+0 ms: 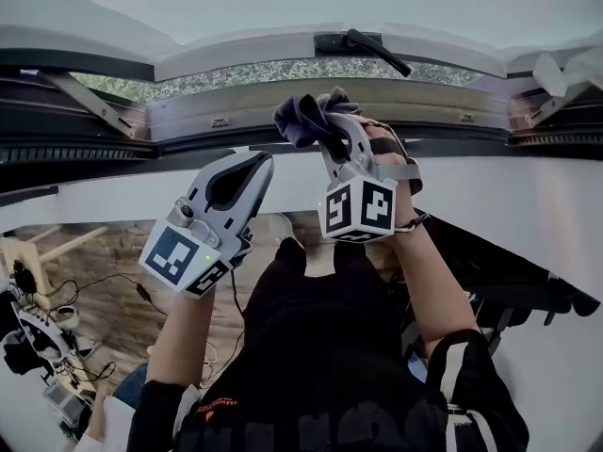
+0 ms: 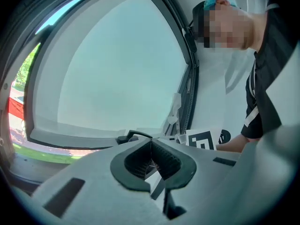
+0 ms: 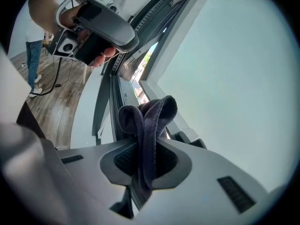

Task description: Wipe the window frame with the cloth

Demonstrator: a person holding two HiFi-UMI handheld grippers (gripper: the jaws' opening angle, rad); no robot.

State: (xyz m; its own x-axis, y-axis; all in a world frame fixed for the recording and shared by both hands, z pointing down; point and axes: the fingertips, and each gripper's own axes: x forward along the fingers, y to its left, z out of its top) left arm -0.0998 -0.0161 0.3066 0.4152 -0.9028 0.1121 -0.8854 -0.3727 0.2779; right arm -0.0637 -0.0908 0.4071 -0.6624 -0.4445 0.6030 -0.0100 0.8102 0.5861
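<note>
Dark purple fabric cloth is clamped in my right gripper, near the grey metal window frame. My left gripper has its jaws together, empty.

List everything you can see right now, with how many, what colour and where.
window frame: one, grey, across the top, window open
window handle: one, black, top centre
cloth: one, dark purple-grey, bunched, up at the frame
wooden floor: one, brown, lower left
cables and gear: several, black and white, on the floor at far lower left
left tool: one, grey, jaws shut on nothing, just below the frame
right tool: one, grey, jaws shut on the cloth
forearms: two, bare, reaching up from the bottom
black top: one, bottom centre
</note>
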